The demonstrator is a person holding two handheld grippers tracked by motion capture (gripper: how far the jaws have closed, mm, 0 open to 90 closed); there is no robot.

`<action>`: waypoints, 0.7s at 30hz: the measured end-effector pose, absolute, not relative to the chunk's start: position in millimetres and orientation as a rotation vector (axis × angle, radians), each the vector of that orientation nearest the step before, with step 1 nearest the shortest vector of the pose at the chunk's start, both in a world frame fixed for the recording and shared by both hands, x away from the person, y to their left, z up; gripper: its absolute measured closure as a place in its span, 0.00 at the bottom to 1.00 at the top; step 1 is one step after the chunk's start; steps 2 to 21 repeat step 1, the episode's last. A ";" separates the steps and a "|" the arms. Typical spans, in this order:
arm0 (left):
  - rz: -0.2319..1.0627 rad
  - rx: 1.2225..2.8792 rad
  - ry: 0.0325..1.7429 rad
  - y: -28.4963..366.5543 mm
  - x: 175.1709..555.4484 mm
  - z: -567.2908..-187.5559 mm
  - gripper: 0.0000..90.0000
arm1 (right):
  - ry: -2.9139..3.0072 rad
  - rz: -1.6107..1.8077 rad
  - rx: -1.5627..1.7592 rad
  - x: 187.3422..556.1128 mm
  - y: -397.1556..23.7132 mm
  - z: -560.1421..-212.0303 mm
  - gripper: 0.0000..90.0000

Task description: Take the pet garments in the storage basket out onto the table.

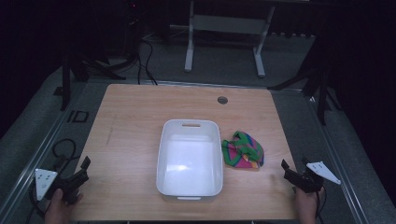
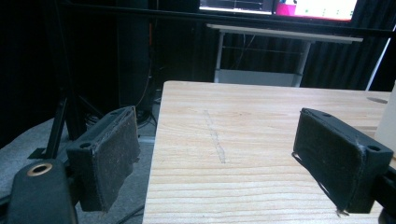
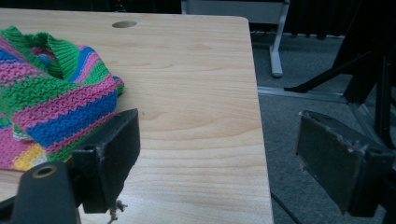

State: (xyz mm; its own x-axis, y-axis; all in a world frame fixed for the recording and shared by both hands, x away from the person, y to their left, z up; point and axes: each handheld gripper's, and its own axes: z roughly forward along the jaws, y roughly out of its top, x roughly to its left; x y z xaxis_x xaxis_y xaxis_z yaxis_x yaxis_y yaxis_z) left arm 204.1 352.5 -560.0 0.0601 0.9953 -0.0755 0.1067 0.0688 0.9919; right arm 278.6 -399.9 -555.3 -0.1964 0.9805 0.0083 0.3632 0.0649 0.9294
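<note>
Wooden table (image 1: 135, 140) carries our white bin (image 1: 190, 157), long axis near-to-far, cloth (image 1: 243, 149) just right. Left gripper (image 1: 80, 171) and right gripper (image 1: 290, 173) gape empty at near corners.

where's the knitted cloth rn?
In the high view the knitted cloth lies crumpled on the table, just right of the white bin, between it and the right tongs. The right gripper view shows it beside the left jaw.

From above and behind me, the high view looks down across the whole pale wooden table (image 1: 140, 121). My left gripper view skims low along its left edge, my right along its right edge; all share that tabletop.
</note>
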 end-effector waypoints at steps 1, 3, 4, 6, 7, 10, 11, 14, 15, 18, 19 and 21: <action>1.057 1.261 1.270 352.5 204.1 -560.0 0.16 | 1.650 1.132 1.367 279.1 -400.4 -555.2 0.16; 1.057 1.261 1.270 352.5 204.1 -560.0 0.16 | 1.650 1.132 1.367 279.1 -400.4 -555.2 0.16; 1.057 1.261 1.270 352.5 204.1 -560.0 0.16 | 1.650 1.132 1.367 279.1 -400.4 -555.2 0.16; 1.057 1.261 1.270 352.5 204.1 -560.0 0.16 | 1.650 1.132 1.367 279.1 -400.4 -555.2 0.16; 1.057 1.261 1.270 352.5 204.1 -560.0 0.16 | 1.650 1.132 1.367 279.1 -400.4 -555.2 0.16; 1.057 1.261 1.270 352.5 204.1 -560.0 0.16 | 1.650 1.132 1.367 279.1 -400.4 -555.2 0.16; 1.057 1.261 1.270 352.5 204.1 -560.0 0.16 | 1.650 1.132 1.367 279.1 -400.4 -555.2 0.16; 1.057 1.261 1.270 352.5 204.1 -560.0 0.16 | 1.650 1.132 1.367 279.1 -400.4 -555.2 0.16; 1.057 1.261 1.270 352.5 204.1 -560.0 0.16 | 1.650 1.132 1.367 279.1 -400.4 -555.2 0.16; 1.057 1.261 1.270 352.5 204.1 -560.0 0.16 | 1.650 1.132 1.367 279.1 -400.4 -555.2 0.16; 1.057 1.261 1.270 352.5 204.1 -560.0 0.16 | 1.650 1.132 1.367 279.1 -400.4 -555.2 0.16; 1.057 1.261 1.270 352.5 204.1 -560.0 0.16 | 1.650 1.132 1.367 279.1 -400.4 -555.2 0.16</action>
